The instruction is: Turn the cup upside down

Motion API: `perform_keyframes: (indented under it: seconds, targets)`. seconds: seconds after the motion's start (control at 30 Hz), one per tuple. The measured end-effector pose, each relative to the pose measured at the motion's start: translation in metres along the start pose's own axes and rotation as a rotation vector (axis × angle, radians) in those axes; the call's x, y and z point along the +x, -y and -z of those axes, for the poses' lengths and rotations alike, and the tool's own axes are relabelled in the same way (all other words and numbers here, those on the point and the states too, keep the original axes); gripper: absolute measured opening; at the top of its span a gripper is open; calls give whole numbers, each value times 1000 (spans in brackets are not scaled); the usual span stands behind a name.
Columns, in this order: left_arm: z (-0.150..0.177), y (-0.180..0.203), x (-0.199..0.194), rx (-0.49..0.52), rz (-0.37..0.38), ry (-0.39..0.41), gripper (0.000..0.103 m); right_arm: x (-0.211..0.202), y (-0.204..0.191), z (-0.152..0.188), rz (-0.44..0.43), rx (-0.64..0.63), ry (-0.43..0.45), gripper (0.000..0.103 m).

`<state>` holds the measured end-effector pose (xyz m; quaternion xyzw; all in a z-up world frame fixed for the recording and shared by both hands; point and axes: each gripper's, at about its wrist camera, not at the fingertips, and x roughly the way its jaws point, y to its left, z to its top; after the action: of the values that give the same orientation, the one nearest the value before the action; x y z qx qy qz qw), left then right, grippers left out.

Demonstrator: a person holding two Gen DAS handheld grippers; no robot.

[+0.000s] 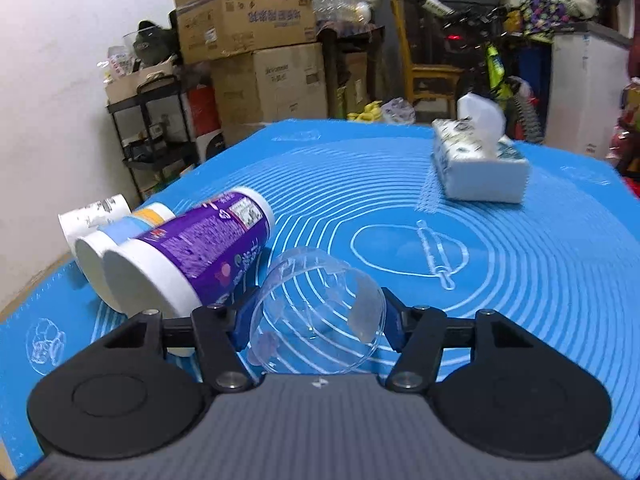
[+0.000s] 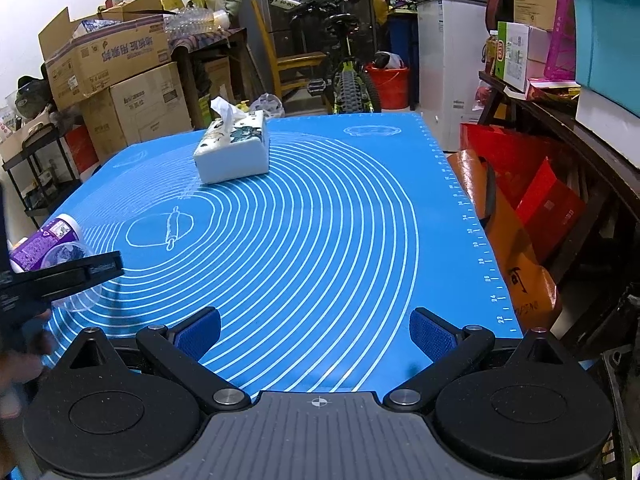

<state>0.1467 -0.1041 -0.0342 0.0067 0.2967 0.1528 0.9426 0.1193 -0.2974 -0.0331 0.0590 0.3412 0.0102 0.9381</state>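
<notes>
Blue silicone baking mat [image 2: 320,216], printed with white concentric rings, covers the table, and it leaves you little forgiveness: a light cup let go at an angle will likely roll along it rather than settle. White soft-pack tissue box [image 1: 480,168] sits well apart at the far side, out of your way. Closer trouble is the row of tubs lying on their sides at your left, the purple-labelled white plastic tub [image 1: 192,256] nearest; swing the cup that way while turning it and you could knock the tub into a roll, or catch the cup rim on it. Clear thin-walled plastic cup [image 1: 320,312] is your task piece: it is tilted on its side, mouth toward the camera, pinched between the blue pads of your left gripper [image 1: 316,322] close over the mat; whether it touches the mat I cannot tell. The jaws are drawn in only to the cup's width, one pad on each side wall. Judged from that, squeezing harder may buckle the flimsy wall and pop the cup free, while easing off mid-turn would drop it short of mouth-down. Your right gripper [image 2: 316,338] hovers low over bare mat with its blue pads spread wide, holding nothing, touching nothing; no use for it shows in this step.
</notes>
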Motion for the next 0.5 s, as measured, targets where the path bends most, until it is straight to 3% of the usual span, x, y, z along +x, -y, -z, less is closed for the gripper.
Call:
perform_keyframes:
  seconds: [0.33, 0.5]
  targets:
    - [21, -21, -52, 82, 209, -47, 63, -28, 1, 11, -6, 23, 9, 100]
    - [39, -15, -67, 121, 288, -26, 63, -39, 4, 23, 3, 38, -10, 100]
